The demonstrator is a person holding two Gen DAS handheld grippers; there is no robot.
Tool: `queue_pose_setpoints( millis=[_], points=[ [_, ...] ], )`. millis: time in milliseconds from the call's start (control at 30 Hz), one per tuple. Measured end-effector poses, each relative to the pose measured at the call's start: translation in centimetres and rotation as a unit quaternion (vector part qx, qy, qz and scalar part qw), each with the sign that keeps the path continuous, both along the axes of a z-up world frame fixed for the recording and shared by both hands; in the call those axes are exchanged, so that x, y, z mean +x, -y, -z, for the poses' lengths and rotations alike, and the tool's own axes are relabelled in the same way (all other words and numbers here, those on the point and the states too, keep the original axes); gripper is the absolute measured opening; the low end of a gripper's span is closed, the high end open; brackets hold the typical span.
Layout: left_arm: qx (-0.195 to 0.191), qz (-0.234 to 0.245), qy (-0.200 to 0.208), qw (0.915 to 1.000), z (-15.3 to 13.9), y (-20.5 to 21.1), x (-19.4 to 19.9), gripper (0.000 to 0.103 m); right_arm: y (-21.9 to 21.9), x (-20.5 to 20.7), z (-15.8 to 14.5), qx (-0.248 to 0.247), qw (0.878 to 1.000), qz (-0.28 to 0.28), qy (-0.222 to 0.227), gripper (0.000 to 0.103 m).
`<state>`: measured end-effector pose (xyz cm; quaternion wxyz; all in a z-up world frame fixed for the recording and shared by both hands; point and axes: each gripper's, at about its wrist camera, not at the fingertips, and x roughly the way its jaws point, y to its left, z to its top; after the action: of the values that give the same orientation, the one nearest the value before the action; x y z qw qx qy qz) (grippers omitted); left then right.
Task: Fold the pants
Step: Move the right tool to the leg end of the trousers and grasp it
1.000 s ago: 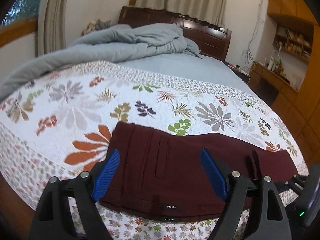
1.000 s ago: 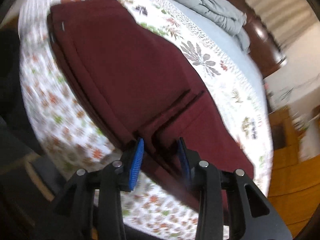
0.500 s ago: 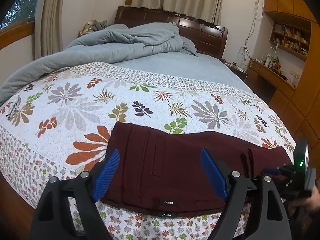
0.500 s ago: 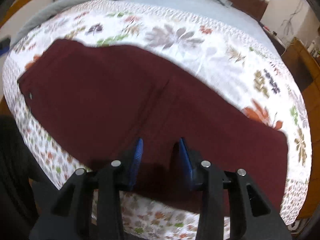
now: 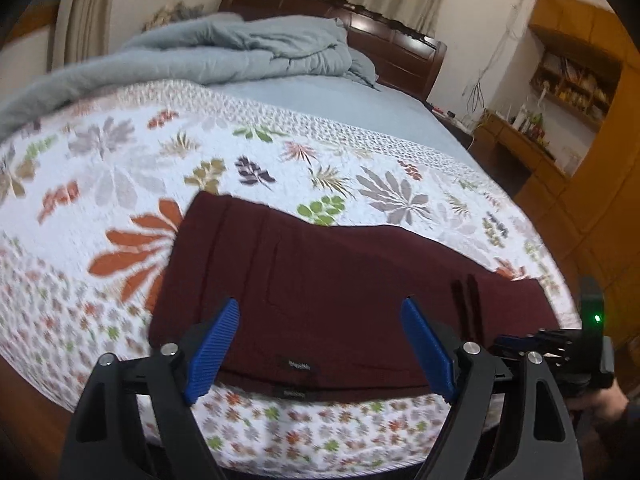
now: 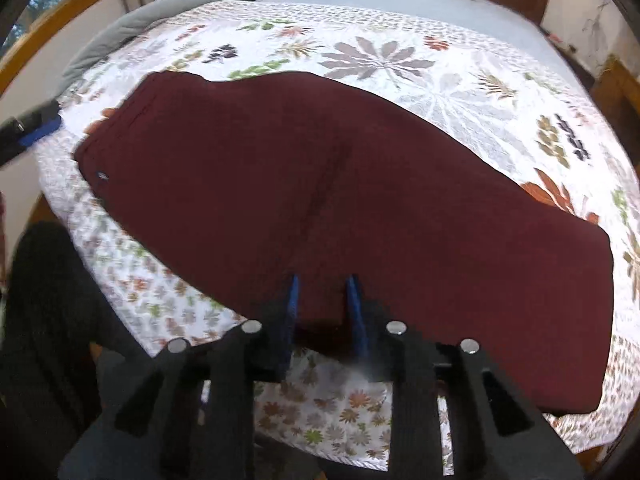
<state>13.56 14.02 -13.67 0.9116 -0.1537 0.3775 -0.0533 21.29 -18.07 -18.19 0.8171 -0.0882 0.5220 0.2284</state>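
We see the maroon pants folded lengthwise, lying flat along the near edge of the bed, on its floral quilt. Our left gripper hovers over the waistband end, fingers wide apart. Our right gripper has its fingers narrowly apart at the pants' near edge, clamping nothing we can make out.

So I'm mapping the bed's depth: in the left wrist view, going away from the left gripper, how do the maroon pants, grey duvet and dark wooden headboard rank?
1. Folded maroon pants, right ahead of the left gripper, at the bed's near edge.
2. Rumpled grey duvet, mid-bed, towards the left.
3. Dark wooden headboard, at the far end.
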Motion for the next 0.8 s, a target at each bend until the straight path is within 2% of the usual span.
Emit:
queue_pose_setpoints(
  millis=[67, 167, 300, 333, 467, 533, 567, 667, 800],
  points=[
    [-0.029, -0.005, -0.006, 0.9995, 0.2, -0.7, -0.3, 0.084, 0.7, 1.2, -1.4, 0.026, 1.000, -0.014, -0.009, 0.027],
    [-0.055, -0.021, -0.014, 0.9981, 0.7, -1.8, -0.6, 0.084, 1.7, 4.6, -3.5, 0.026, 0.999, -0.038, -0.007, 0.056],
    [-0.077, -0.032, -0.031, 0.9961, 1.5, -2.3, -0.7, 0.084, 1.4, 9.7, -3.7, -0.004, 0.992, -0.120, -0.033, 0.060],
    [-0.077, -0.033, -0.034, 0.9959, 1.7, -2.2, -0.7, 0.084, 1.2, 11.2, -3.2, -0.005, 0.988, -0.145, -0.059, 0.060],
    [-0.073, -0.033, -0.042, 0.9959, 2.1, -1.7, -0.6, 0.084, -0.1, 14.8, -1.3, -0.036, 0.971, -0.204, -0.116, 0.062],
    [-0.074, -0.033, -0.044, 0.9958, 2.3, -1.6, -0.5, 0.084, -0.9, 15.6, -0.1, -0.025, 0.955, -0.238, -0.175, 0.057],
    [-0.075, -0.034, -0.044, 0.9956, 2.4, -1.5, -0.4, 0.084, -1.3, 15.5, 0.4, -0.034, 0.950, -0.248, -0.184, 0.052],
    [-0.084, -0.041, -0.048, 0.9945, 3.0, -1.6, -0.3, 0.084, -2.8, 14.5, 2.0, -0.069, 0.941, -0.274, -0.186, 0.059],
    [-0.120, -0.065, -0.062, 0.9886, 4.1, -2.3, -0.3, 0.084, -3.4, 13.7, 0.9, -0.069, 0.943, -0.282, -0.161, 0.060]
  ],
)
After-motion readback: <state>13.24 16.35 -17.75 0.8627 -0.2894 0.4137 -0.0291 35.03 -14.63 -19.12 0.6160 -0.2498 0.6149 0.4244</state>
